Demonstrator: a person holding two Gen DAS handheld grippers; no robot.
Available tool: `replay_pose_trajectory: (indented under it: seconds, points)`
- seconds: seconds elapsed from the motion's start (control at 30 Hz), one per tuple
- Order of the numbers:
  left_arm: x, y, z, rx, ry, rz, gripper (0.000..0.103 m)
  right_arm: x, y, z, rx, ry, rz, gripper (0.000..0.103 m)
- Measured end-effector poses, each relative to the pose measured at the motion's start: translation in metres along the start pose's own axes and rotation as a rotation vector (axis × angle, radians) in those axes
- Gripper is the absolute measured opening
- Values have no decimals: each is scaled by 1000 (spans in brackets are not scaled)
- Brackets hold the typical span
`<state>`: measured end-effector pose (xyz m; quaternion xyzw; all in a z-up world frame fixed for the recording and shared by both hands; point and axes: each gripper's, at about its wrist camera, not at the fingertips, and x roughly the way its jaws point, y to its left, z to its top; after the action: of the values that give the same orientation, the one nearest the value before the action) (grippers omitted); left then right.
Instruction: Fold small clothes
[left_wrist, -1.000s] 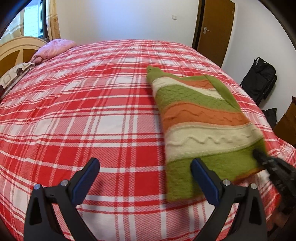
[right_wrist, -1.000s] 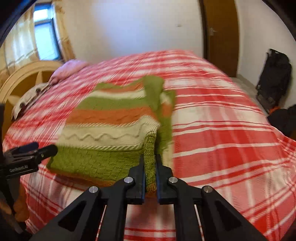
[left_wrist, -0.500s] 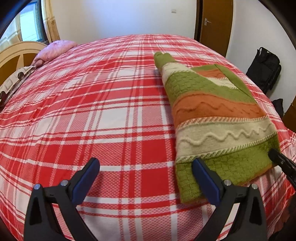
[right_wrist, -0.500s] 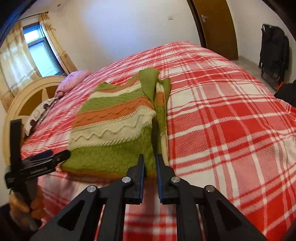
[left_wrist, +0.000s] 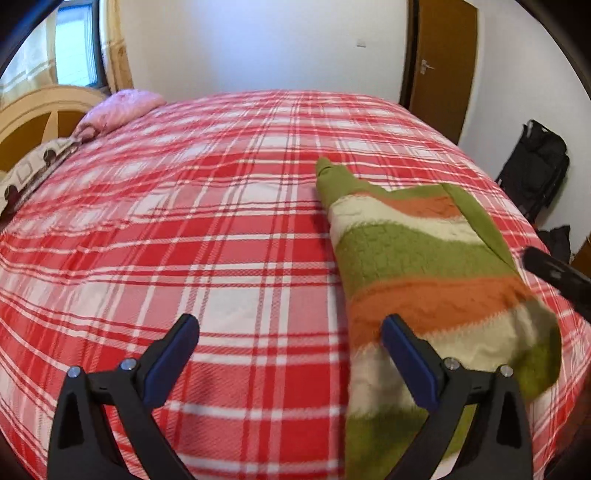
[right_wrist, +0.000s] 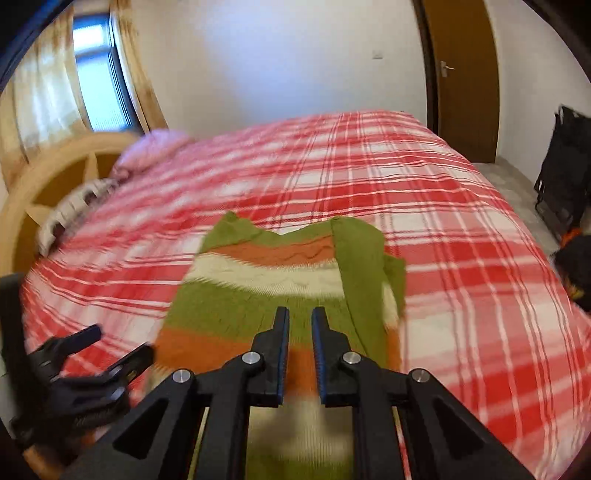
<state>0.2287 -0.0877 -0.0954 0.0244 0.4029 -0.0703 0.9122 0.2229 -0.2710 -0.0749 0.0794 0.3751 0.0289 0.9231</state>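
Note:
A striped knit sweater (left_wrist: 424, 266), green, cream and orange, lies on the red plaid bed (left_wrist: 184, 240). Its near hem is lifted and curled over toward the far end. My left gripper (left_wrist: 291, 354) is open and empty just left of the sweater, its right finger against the sweater's edge. My right gripper (right_wrist: 298, 343) is shut on the sweater's (right_wrist: 258, 280) near hem, with fabric between the jaws, and holds it above the garment. The right gripper's tip (left_wrist: 554, 273) shows at the right edge of the left wrist view. The left gripper also shows in the right wrist view (right_wrist: 85, 365).
A pink pillow (left_wrist: 118, 107) and a patterned pillow (left_wrist: 33, 166) lie by the wooden headboard (left_wrist: 29, 114) at the far left. A brown door (left_wrist: 439, 62) and a black bag (left_wrist: 535, 162) stand right of the bed.
My right gripper has lifted the sweater's near hem and carried it forward over the garment, curling it. The left gripper stays open and has moved little.

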Motion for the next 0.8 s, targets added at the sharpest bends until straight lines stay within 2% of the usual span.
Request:
replay_pose_trajectory:
  seconds: [0.07, 0.17, 0.2, 0.3, 0.43, 0.47, 0.57, 0.67, 0.73, 0.8]
  points:
    - [6, 1, 4, -39, -2, -3, 102, 27, -11, -1, 4, 56, -57, 13]
    - [11, -2, 13, -47, -15, 3, 103, 31, -29, -9, 33, 24, -60, 9]
    - [14, -4, 15, -49, -10, 2, 103, 29, -36, -11, 54, 18, -112, 9]
    - [22, -11, 20, -45, 2, 0, 103, 23, -58, -22, 157, -21, -47, 8]
    - [32, -26, 21, -11, -5, 34, 103, 23, -56, -26, 150, -63, -80, 8]
    - [36, -31, 21, 8, -5, 49, 103, 23, -57, -25, 163, -66, -72, 8]
    - [44, -34, 20, 22, 3, 36, 103, 25, -78, -23, 255, -69, 13, 7]
    - [45, -32, 22, 20, 22, 27, 103, 22, -76, -23, 253, -61, 54, 7]
    - [40, -30, 20, 37, 26, 24, 103, 6, -76, -29, 262, -63, 92, 8]
    - [33, -24, 17, 28, 32, -12, 103, -14, -80, -39, 322, -90, 125, 11]
